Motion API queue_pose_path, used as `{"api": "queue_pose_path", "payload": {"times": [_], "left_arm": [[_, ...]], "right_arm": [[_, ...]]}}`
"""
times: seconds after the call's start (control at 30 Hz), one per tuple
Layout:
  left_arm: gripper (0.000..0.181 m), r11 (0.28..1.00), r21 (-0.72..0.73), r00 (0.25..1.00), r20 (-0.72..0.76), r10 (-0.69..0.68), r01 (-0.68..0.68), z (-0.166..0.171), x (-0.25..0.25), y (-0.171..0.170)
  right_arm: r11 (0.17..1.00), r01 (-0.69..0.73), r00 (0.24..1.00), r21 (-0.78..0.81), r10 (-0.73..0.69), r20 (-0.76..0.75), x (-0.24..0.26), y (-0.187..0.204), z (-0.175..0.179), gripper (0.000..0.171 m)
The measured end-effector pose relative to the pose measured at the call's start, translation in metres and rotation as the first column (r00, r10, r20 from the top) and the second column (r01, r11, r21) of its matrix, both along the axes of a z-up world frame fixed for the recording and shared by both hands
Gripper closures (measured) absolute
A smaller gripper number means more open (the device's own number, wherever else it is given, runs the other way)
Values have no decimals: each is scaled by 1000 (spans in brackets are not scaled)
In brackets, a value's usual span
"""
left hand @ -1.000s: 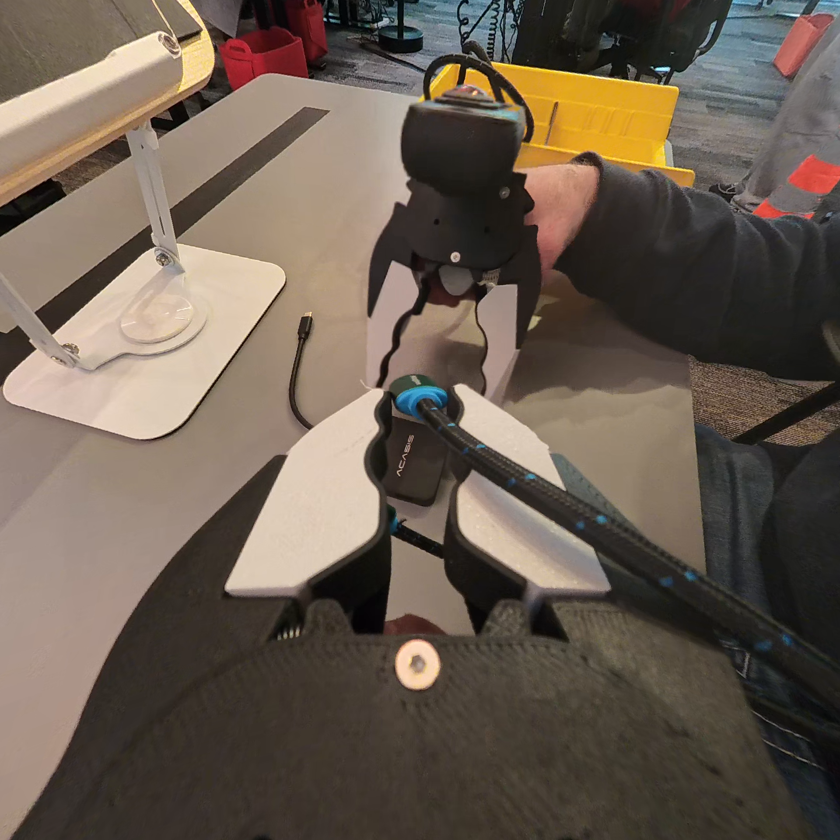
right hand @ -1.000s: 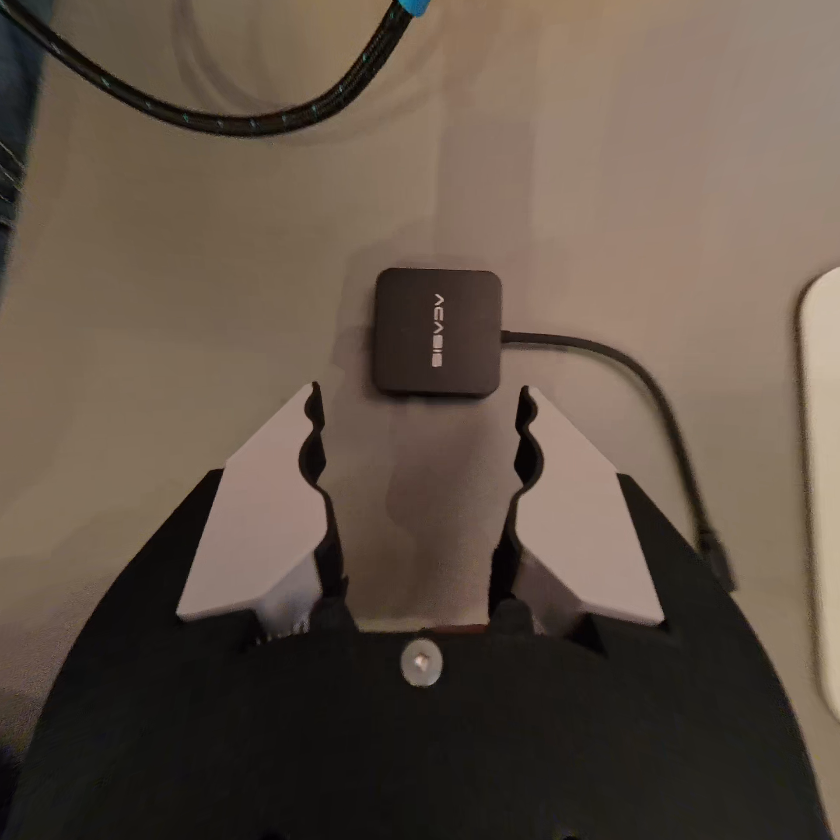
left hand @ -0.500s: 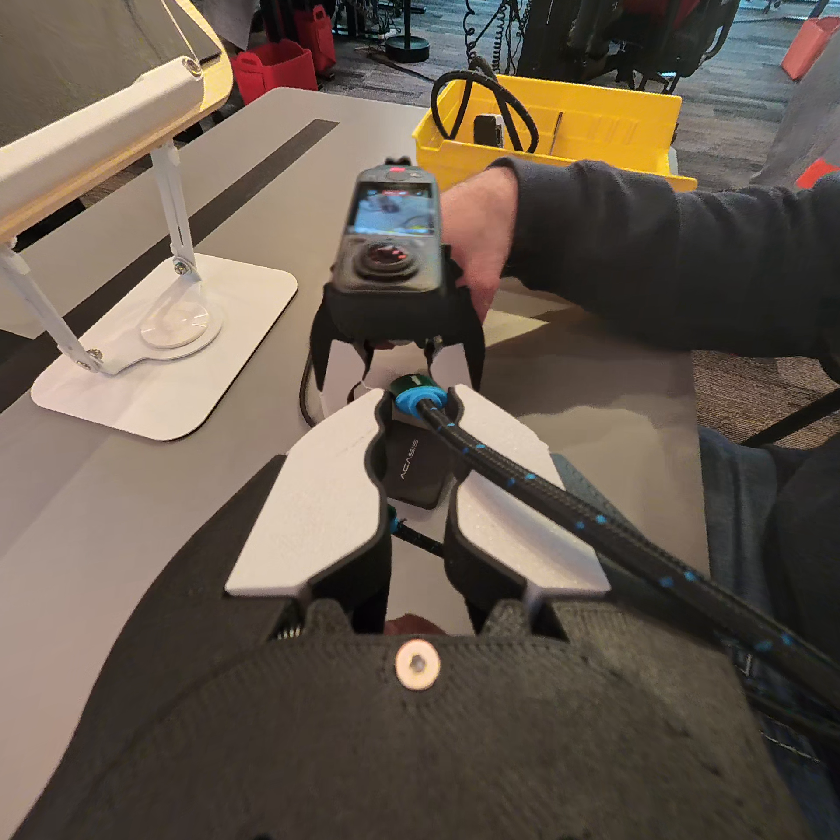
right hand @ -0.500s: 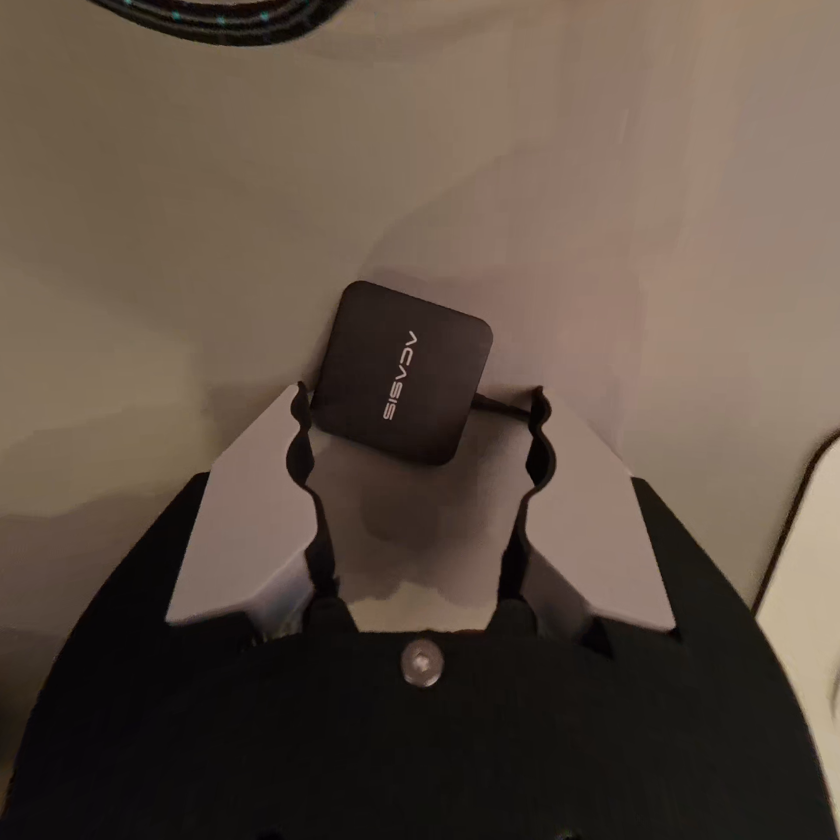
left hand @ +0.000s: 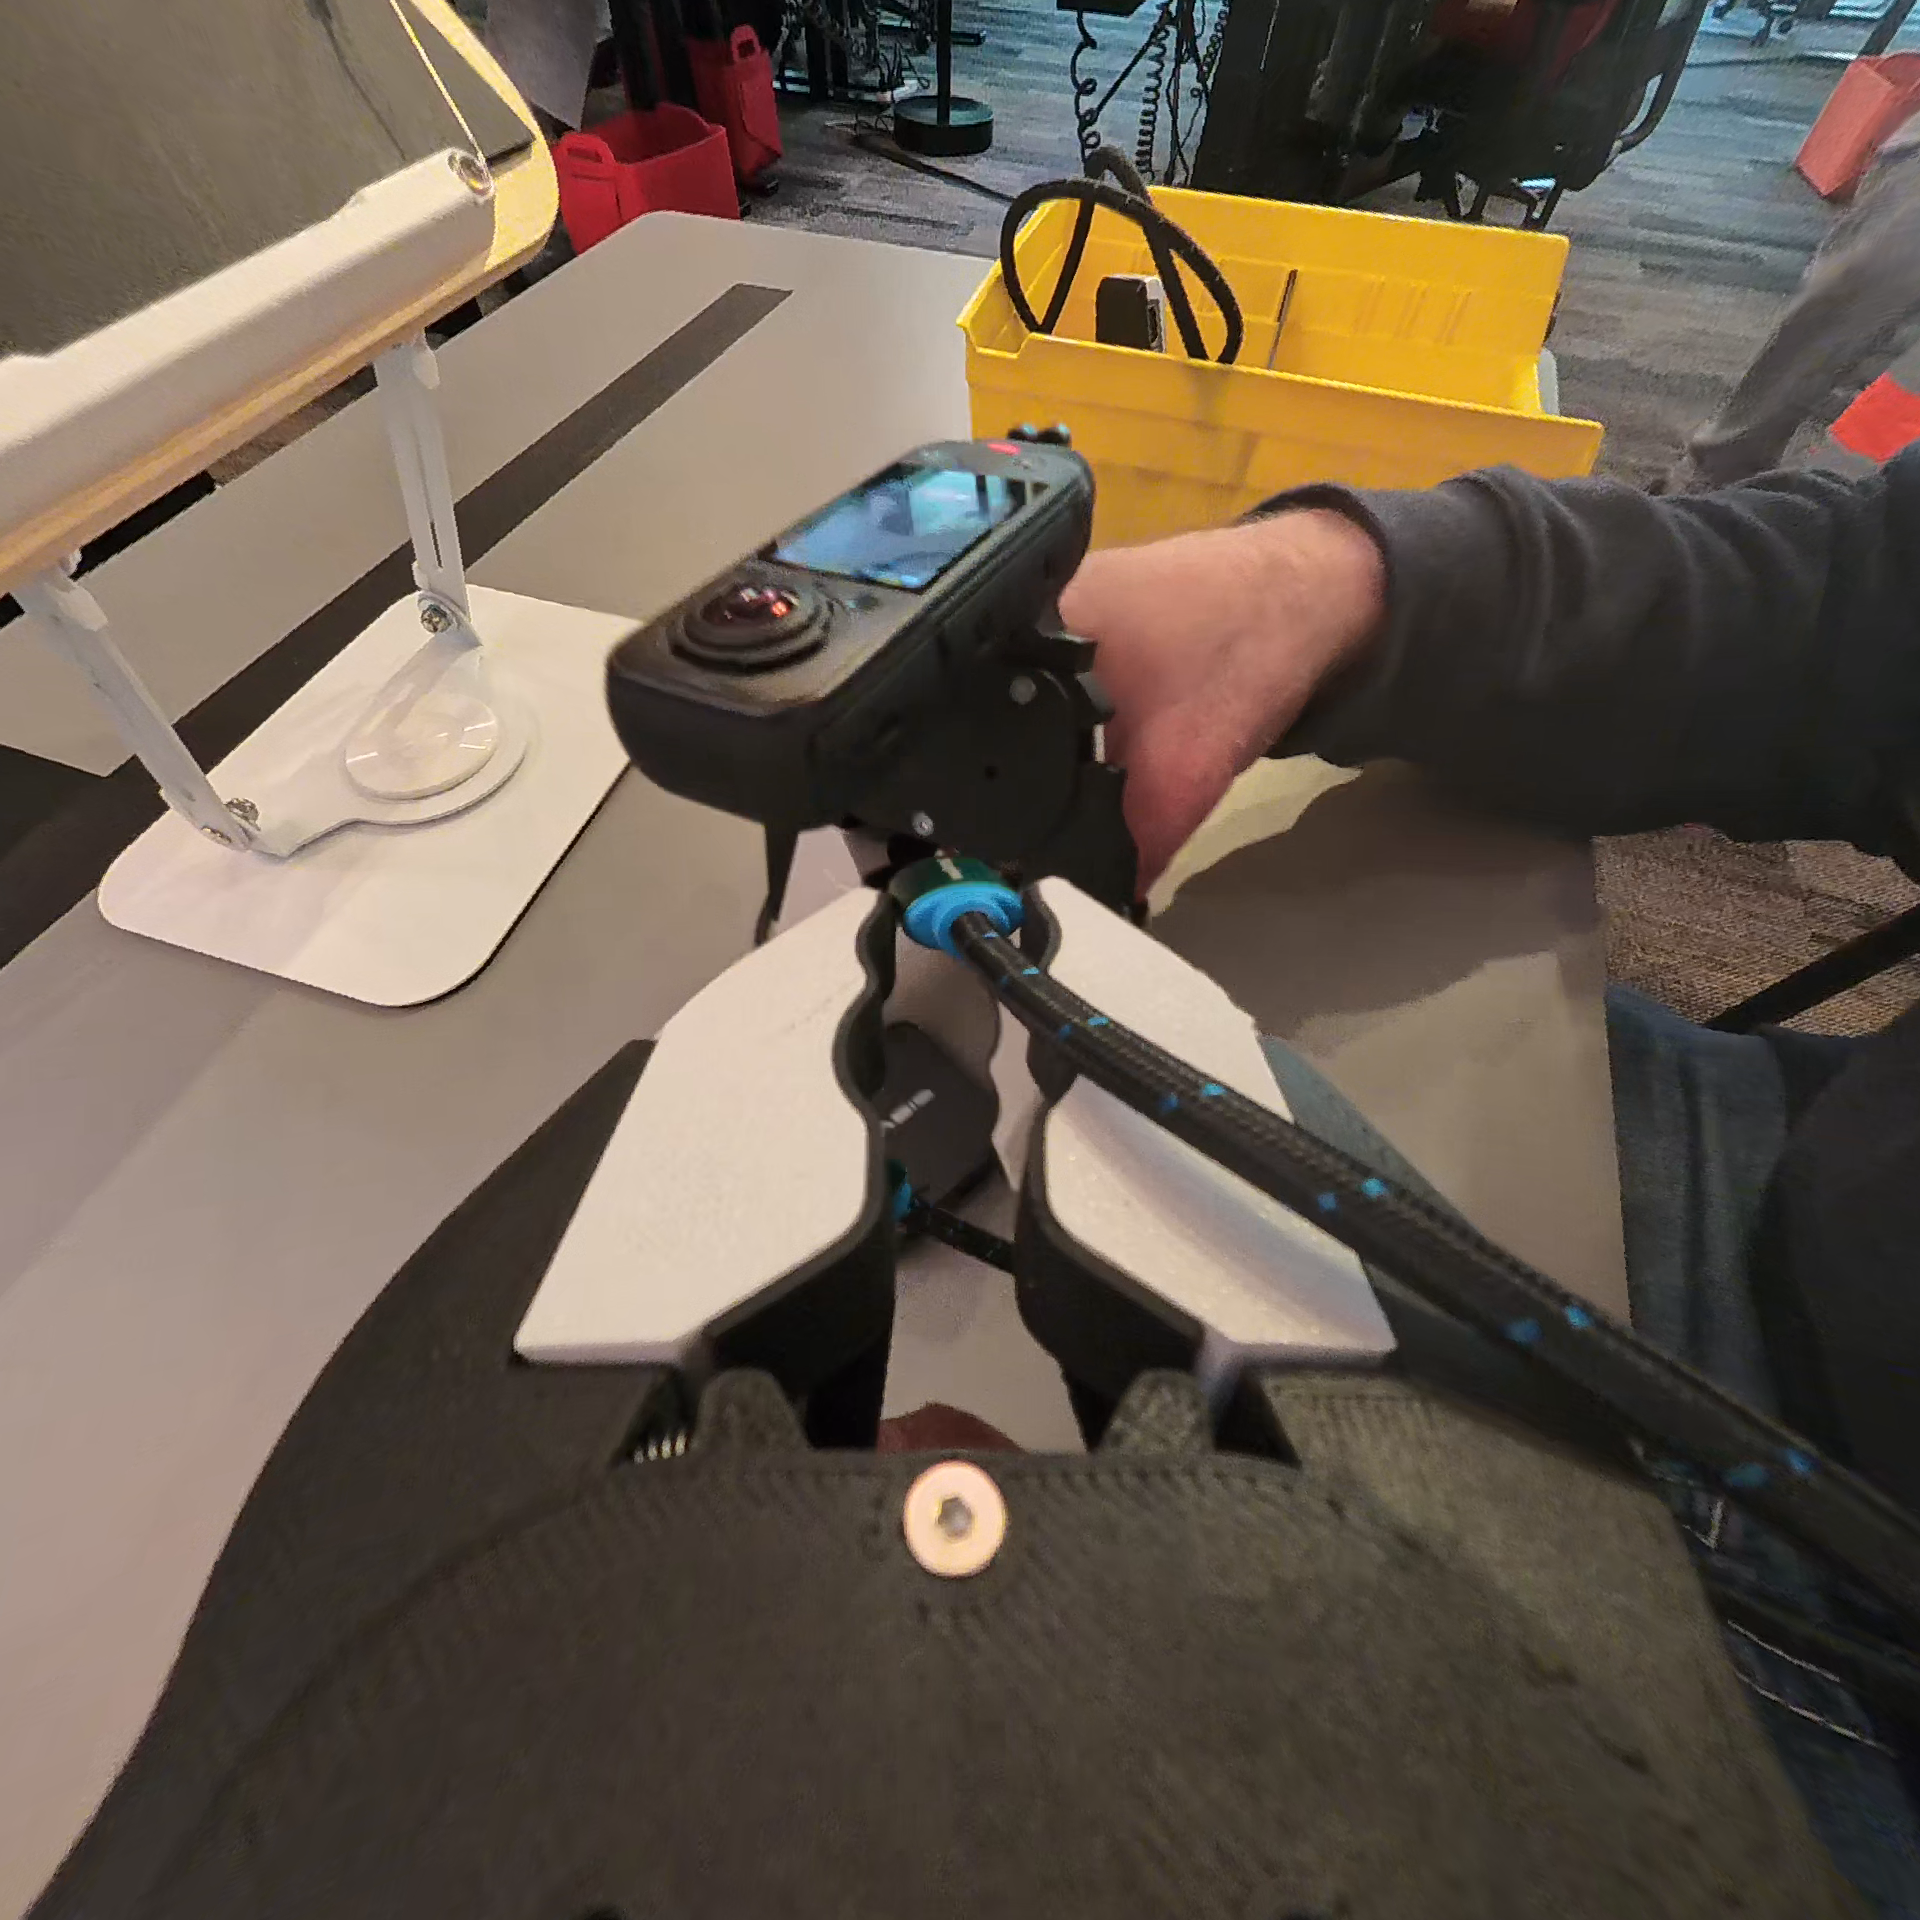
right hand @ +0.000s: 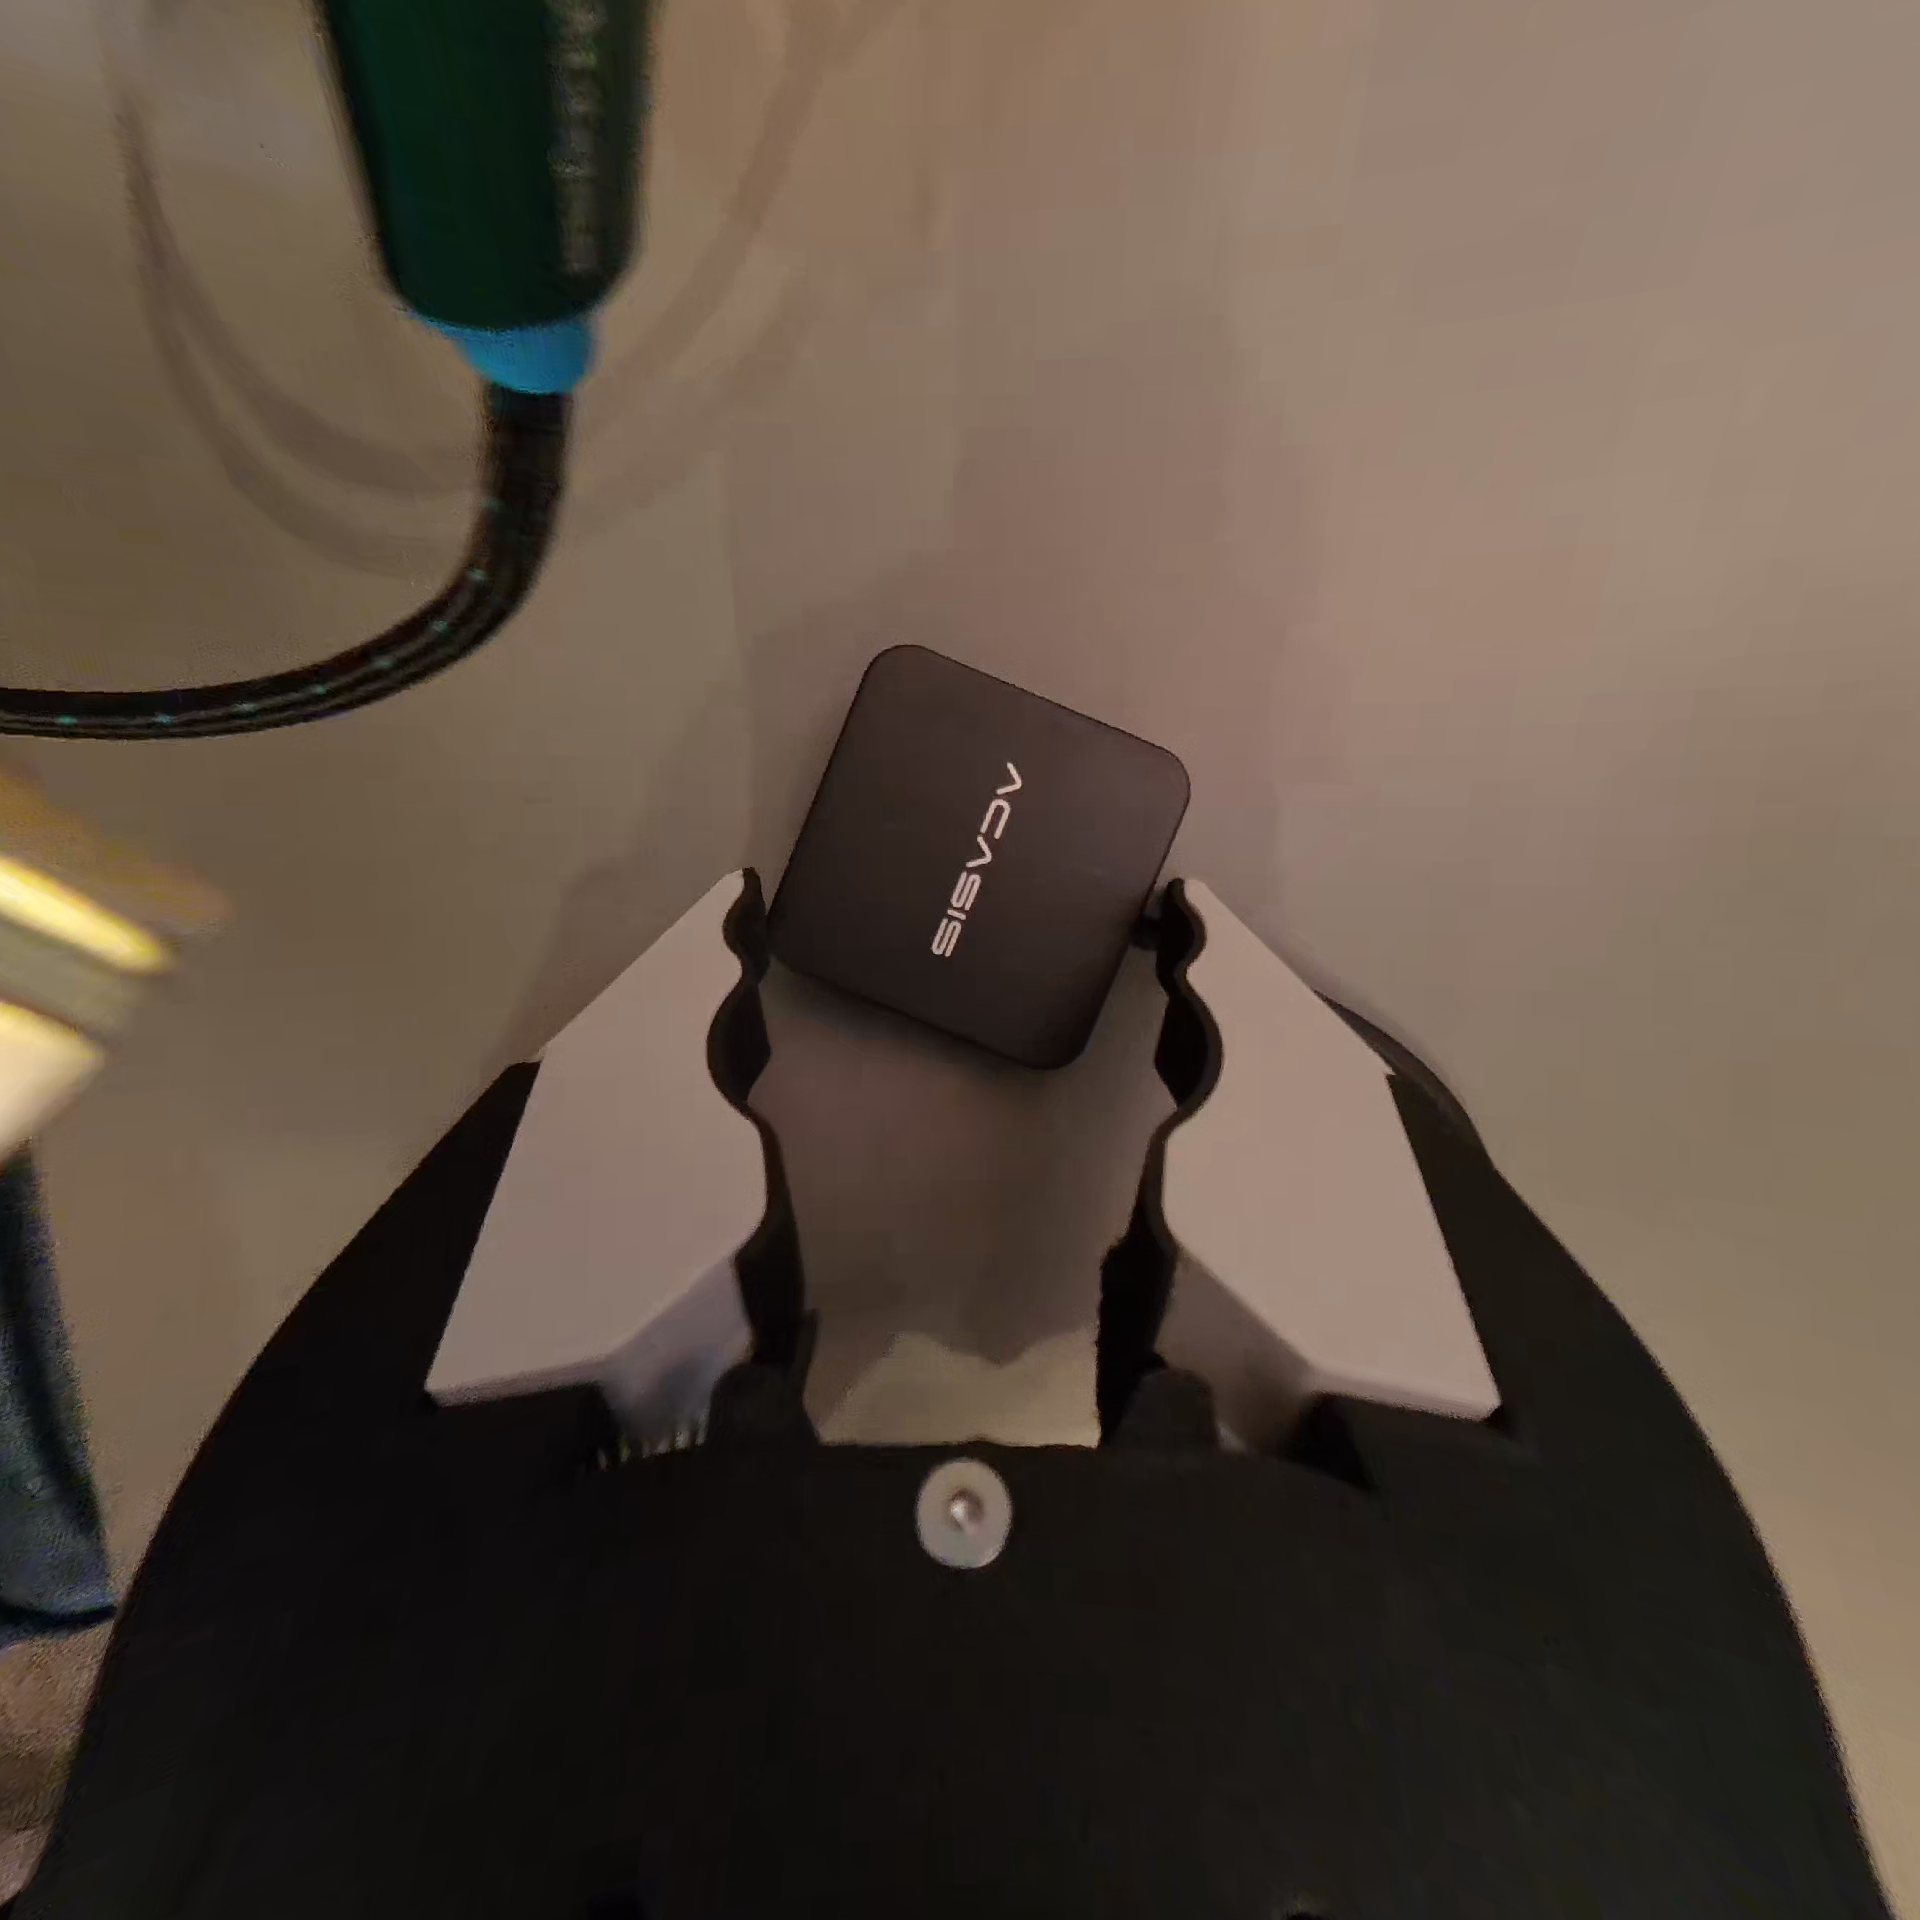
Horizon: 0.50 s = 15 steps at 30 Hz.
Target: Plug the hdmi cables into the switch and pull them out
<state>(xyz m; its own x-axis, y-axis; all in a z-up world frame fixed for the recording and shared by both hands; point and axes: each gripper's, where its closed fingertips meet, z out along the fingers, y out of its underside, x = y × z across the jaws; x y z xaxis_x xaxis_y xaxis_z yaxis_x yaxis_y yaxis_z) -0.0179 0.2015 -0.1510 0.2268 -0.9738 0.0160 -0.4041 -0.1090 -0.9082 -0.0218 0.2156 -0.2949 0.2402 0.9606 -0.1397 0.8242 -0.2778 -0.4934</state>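
Note:
In the left wrist view my left gripper (left hand: 951, 920) is shut on the green HDMI plug (left hand: 940, 878) with a blue collar. Its braided black cable (left hand: 1299, 1164) runs off to the lower right. The small black switch (left hand: 925, 1112) lies on the grey table below, seen between my fingers. In the right wrist view my right gripper (right hand: 958, 899) points down, its fingertips (right hand: 744, 914) closed against two sides of the turned switch (right hand: 977, 852). The plug (right hand: 499, 156) hangs at the upper left, apart from the switch. The switch's ports are hidden.
A white stand base (left hand: 343, 831) sits on the table (left hand: 260, 1143) to the left. A yellow bin (left hand: 1247, 416) with cables stands behind. The right gripper's camera body (left hand: 852, 665) and a hand (left hand: 1205, 665) are just beyond the plug. A second blue-collared cable end (left hand: 899, 1195) lies under my left fingers. Some 15 cm of space lies between my two pairs of fingers.
My right gripper has come down over the switch and narrowed its jaws onto it. The switch has turned. The plug in my left gripper now shows at the upper left of the right wrist view.

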Motion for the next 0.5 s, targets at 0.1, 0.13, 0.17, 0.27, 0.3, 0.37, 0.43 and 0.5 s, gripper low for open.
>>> {"api": "queue_pose_path", "payload": {"times": [0.1,0.13,0.17,0.27,0.3,0.37,0.43,0.5], "left_arm": [[159,1000,5,1000,2,1,-1,2,-1,0],[159,1000,6,1000,-3,-2,2,2,-1,-1],[159,1000,9,1000,0,-1,1,2,-1,-1],[159,1000,11,1000,-2,-2,2,3,0,-2],[159,1000,11,1000,-3,-1,1,3,0,-1],[158,1000,9,1000,0,-2,2,3,-1,-1],[159,1000,6,1000,2,-2,2,3,-1,-1],[159,1000,10,1000,1,0,0,3,-1,-1]], "right_arm": [[991,-137,990,-9,137,20,-2,-20,2,84],[982,-181,983,52,180,30,1,-16,3,78],[969,-222,975,106,218,52,5,-12,3,75],[936,-303,950,176,282,137,21,0,0,75],[930,-324,942,175,300,150,25,2,-2,77],[917,-370,927,147,353,126,26,0,-5,84],[917,-381,924,118,373,87,24,-2,-6,93],[916,-383,924,118,378,62,24,-3,-4,119]]}}
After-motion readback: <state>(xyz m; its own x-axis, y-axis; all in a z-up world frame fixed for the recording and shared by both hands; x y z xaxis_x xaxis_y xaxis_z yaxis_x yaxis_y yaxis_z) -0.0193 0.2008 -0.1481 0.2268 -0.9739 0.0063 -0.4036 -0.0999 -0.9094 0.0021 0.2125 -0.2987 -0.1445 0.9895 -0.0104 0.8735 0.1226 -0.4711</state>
